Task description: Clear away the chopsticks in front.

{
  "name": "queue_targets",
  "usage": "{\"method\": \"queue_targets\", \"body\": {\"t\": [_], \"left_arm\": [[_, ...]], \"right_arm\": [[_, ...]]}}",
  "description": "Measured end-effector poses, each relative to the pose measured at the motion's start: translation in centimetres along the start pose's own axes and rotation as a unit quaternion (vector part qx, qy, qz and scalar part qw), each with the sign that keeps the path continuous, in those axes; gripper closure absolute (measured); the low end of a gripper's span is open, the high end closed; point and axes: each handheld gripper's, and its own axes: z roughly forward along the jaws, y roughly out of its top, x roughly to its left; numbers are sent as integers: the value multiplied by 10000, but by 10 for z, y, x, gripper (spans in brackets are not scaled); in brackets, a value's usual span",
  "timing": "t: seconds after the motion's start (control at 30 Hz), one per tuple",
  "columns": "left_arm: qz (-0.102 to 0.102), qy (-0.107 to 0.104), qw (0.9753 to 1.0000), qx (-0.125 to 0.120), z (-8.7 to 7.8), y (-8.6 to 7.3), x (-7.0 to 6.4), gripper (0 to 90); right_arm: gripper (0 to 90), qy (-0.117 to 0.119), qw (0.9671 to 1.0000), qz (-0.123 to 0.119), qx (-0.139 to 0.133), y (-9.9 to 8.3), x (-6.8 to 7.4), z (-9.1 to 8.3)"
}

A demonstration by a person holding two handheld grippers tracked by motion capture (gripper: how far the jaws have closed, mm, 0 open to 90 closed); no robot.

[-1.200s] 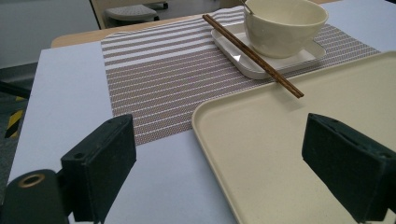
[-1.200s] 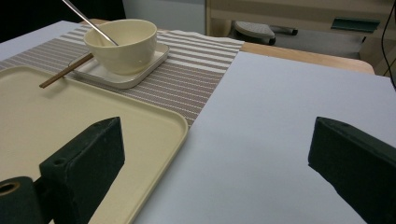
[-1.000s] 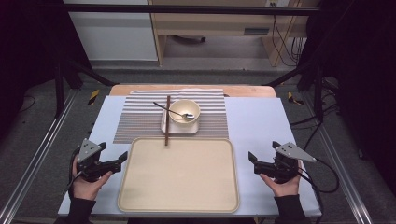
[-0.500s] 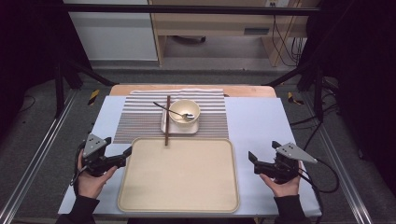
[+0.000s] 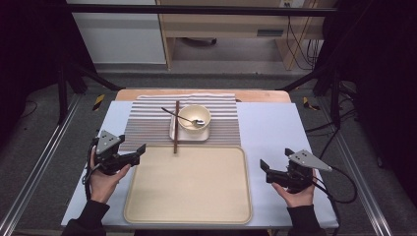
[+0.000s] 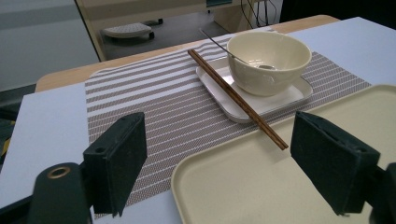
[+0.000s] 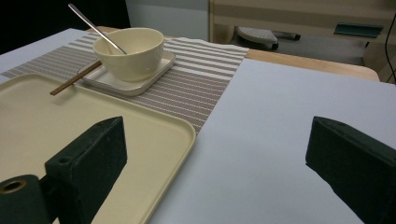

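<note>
Each hand wears a dark sleeve to the wrist. The left claw (image 5: 139, 150) is matte black, topped behind its jaws by a grey three-cornered plate; a brass-ringed hole sits beside its left jaw. The right claw (image 5: 262, 165) matches it, with a black cable looping behind.

Left tool (image 5: 139, 151) moved fwd, toward tray (image 5: 147, 206)

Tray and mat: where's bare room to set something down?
The whole tray is bare except its far edge, where the chopsticks overhang. Bare white table lies right of the striped mat. The mat's left half is free. Crowded: mat centre, with bowl, spoon and square plate.
</note>
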Motion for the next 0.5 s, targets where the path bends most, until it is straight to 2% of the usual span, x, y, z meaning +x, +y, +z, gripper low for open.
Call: {"method": "queue_targets", "body": {"t": [0.13,0.5], "left_arm": [[-73,-38,9999,-80,6,5,0,193],[15,-68,10000,-45,30,23,-9,207]], "right_arm": [[56,13,10000,-2,6,0,1,1],[56,-11,10000,7,8,0,0,2]]}}
